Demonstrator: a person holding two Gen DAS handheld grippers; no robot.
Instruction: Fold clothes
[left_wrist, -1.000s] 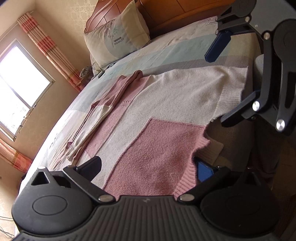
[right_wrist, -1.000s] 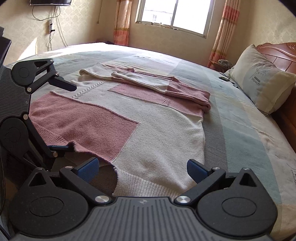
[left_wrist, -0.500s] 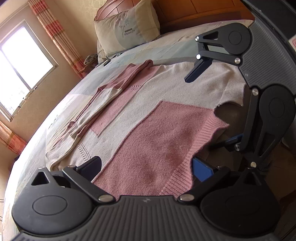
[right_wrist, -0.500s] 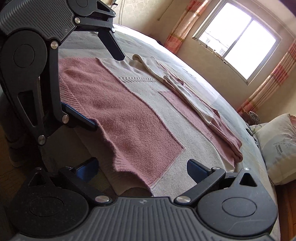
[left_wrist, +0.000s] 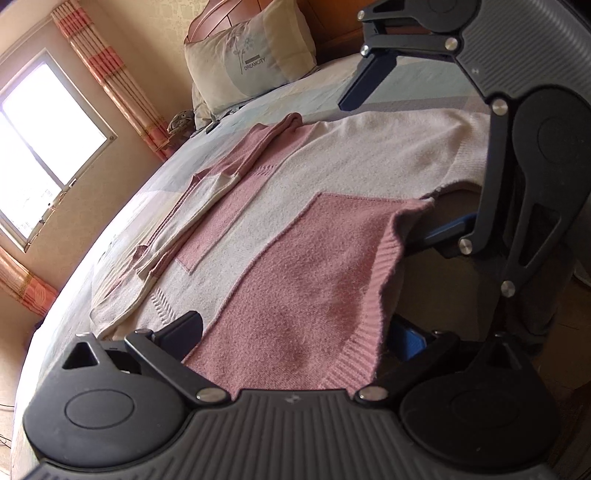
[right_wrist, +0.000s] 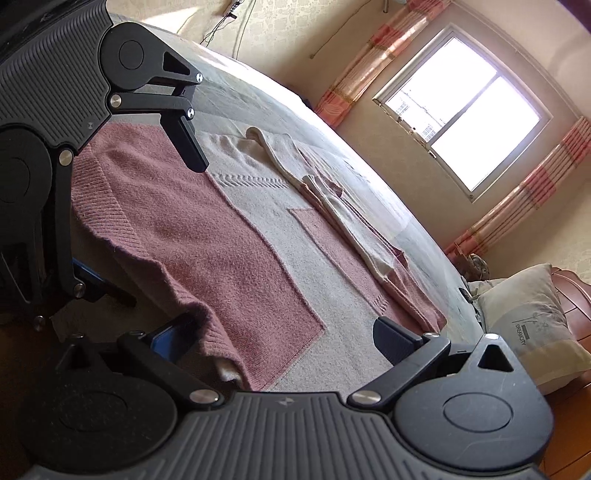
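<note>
The pink-and-cream sweater (left_wrist: 314, 236) lies spread across the bed (left_wrist: 406, 96), and its two sleeves (left_wrist: 207, 199) are already folded in over the body, lying in a strip well ahead of both grippers. What is left, by my reading, is the fold of the body itself: the ribbed hem (left_wrist: 373, 314) hangs just over the bed's near edge, not yet carried up toward the collar.

The left gripper (left_wrist: 295, 332) has its jaws spread wide, one finger above the pink panel and the other below the hem, so the hem sits between them unclamped. The right gripper (right_wrist: 284, 336) is likewise released: its left finger is tucked under the drooping hem corner, its right finger rests over the cream knit. Each gripper shows at the side of the other's view, the right gripper to the left one's right, straddling the same edge.

Against the frames from a second ago, both grippers have tilted and come closer together along the hem, and the hem has dipped between them into a sag; then the right gripper looked squarely up the bed with the cream rib just ahead of it. The pillow (left_wrist: 255, 62) by the headboard has not shifted.
</note>
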